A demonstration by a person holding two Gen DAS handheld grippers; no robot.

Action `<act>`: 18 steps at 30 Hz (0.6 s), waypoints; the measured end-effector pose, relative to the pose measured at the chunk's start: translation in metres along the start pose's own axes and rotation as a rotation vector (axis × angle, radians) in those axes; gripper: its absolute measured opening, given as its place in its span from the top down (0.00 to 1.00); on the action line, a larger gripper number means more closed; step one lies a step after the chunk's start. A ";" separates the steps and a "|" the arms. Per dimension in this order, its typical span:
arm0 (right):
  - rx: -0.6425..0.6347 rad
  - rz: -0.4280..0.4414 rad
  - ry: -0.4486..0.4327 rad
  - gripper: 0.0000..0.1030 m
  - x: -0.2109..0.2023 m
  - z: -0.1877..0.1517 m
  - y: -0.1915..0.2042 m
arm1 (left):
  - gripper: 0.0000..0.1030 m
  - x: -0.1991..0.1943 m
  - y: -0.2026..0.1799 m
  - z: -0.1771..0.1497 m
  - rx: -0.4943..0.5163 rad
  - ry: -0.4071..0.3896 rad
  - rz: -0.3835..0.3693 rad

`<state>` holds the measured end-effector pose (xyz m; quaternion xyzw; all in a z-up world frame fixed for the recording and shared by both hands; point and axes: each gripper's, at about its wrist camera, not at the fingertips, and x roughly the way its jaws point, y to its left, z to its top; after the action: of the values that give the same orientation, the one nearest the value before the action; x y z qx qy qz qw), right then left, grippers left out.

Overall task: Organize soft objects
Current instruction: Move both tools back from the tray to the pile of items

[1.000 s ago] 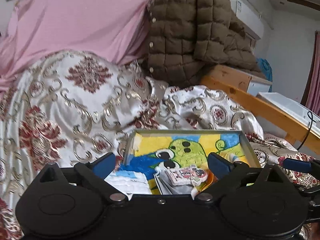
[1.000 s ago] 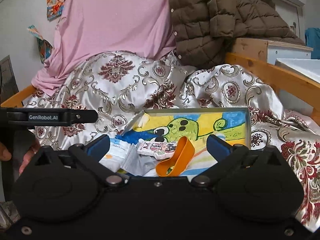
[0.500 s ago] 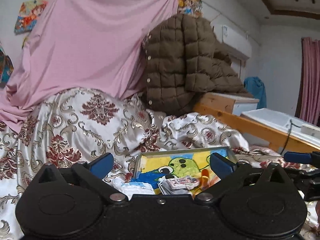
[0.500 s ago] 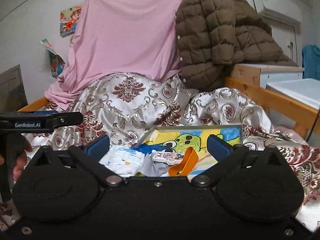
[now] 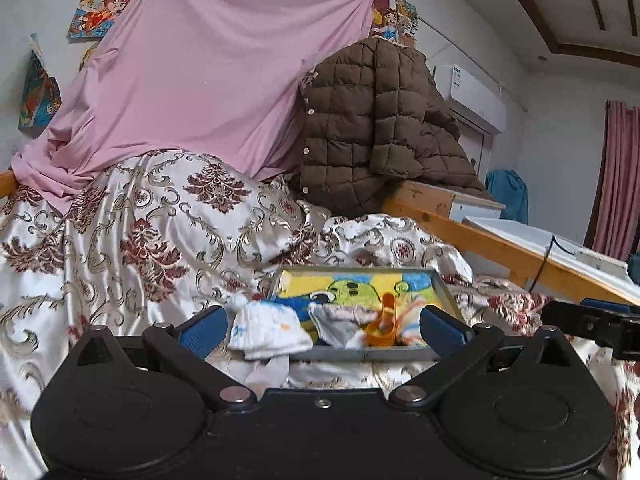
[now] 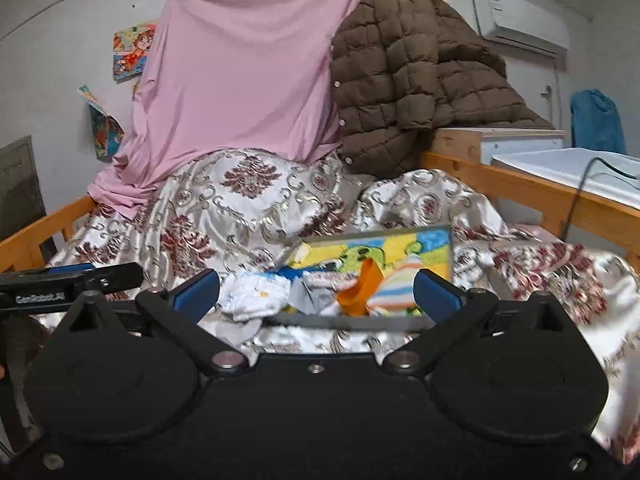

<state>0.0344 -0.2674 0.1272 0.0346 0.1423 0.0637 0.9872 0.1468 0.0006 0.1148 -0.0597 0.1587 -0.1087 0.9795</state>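
Both tongs, left and right, are spread wide with nothing in them; the soft clothes sit in the tray on the bed.

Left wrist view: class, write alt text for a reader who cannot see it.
An open left gripper hangs empty before a shallow cartoon-printed tray on a patterned satin bedspread. A white cloth drapes over the tray's near-left edge, with an orange loop inside. Behind, a pink sheet and brown quilted jacket are piled.
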 end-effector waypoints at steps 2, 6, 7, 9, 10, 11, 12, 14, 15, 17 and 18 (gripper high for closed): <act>-0.003 -0.024 -0.003 0.01 -0.011 -0.011 0.002 | 0.01 -0.006 0.001 -0.010 0.007 0.012 0.002; 0.000 -0.069 0.016 0.00 -0.025 -0.032 0.006 | 0.01 -0.014 0.003 -0.028 0.017 0.060 -0.003; 0.003 -0.079 0.028 0.01 -0.027 -0.038 0.008 | 0.01 -0.015 0.004 -0.031 0.014 0.070 -0.005; 0.012 -0.092 0.054 0.00 -0.031 -0.049 0.010 | 0.01 -0.017 0.007 -0.039 -0.001 0.089 -0.003; 0.015 -0.098 0.065 0.01 -0.033 -0.055 0.011 | 0.01 -0.018 0.008 -0.042 -0.007 0.097 -0.003; 0.015 -0.104 0.075 0.01 -0.036 -0.061 0.013 | 0.01 -0.020 0.010 -0.046 -0.010 0.105 0.000; 0.013 -0.107 0.083 0.01 -0.034 -0.066 0.015 | 0.01 -0.021 0.011 -0.050 -0.008 0.113 0.004; 0.013 -0.108 0.098 0.01 -0.031 -0.074 0.021 | 0.01 -0.021 0.013 -0.055 0.000 0.131 0.014; 0.015 -0.105 0.108 0.00 -0.031 -0.079 0.025 | 0.01 -0.022 0.014 -0.058 0.004 0.142 0.018; 0.015 -0.099 0.124 0.00 -0.030 -0.088 0.029 | 0.01 -0.021 0.017 -0.064 0.008 0.169 0.027; 0.015 -0.102 0.131 0.00 -0.029 -0.092 0.031 | 0.01 -0.021 0.018 -0.066 0.009 0.183 0.032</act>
<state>-0.0228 -0.2365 0.0500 0.0307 0.2089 0.0145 0.9774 0.1092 0.0180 0.0561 -0.0425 0.2478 -0.0985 0.9628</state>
